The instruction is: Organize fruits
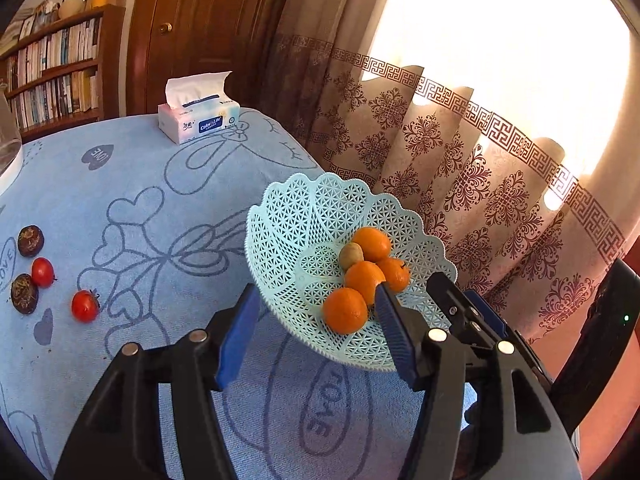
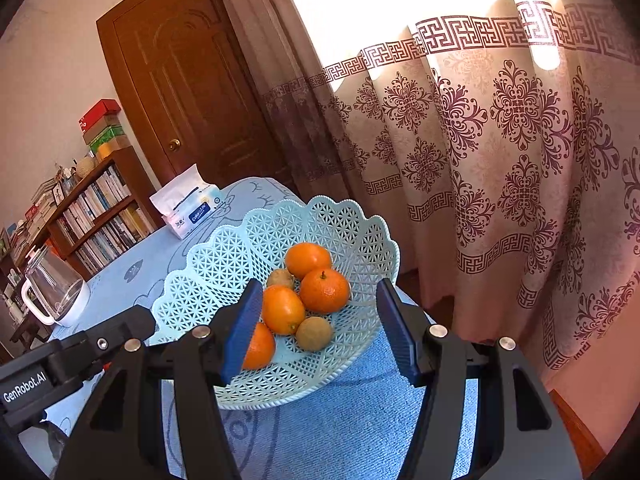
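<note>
A pale blue lattice basket (image 1: 288, 216) (image 2: 224, 264) stands near the table's right edge. It holds several oranges (image 1: 345, 310) (image 2: 324, 290) and two brown kiwis (image 1: 351, 256) (image 2: 314, 333). On the blue cloth at the left lie two red tomatoes (image 1: 85, 306) and two dark round fruits (image 1: 30, 241). My left gripper (image 1: 314, 334) is open and empty, just in front of the basket. My right gripper (image 2: 320, 328) is open and empty, hovering over the basket's near side.
A tissue box (image 1: 200, 118) (image 2: 188, 212) sits at the table's far side. A glass kettle (image 2: 56, 296) stands at the left. A bookshelf, a wooden door and patterned curtains surround the table. The table edge (image 1: 304, 148) runs close behind the basket.
</note>
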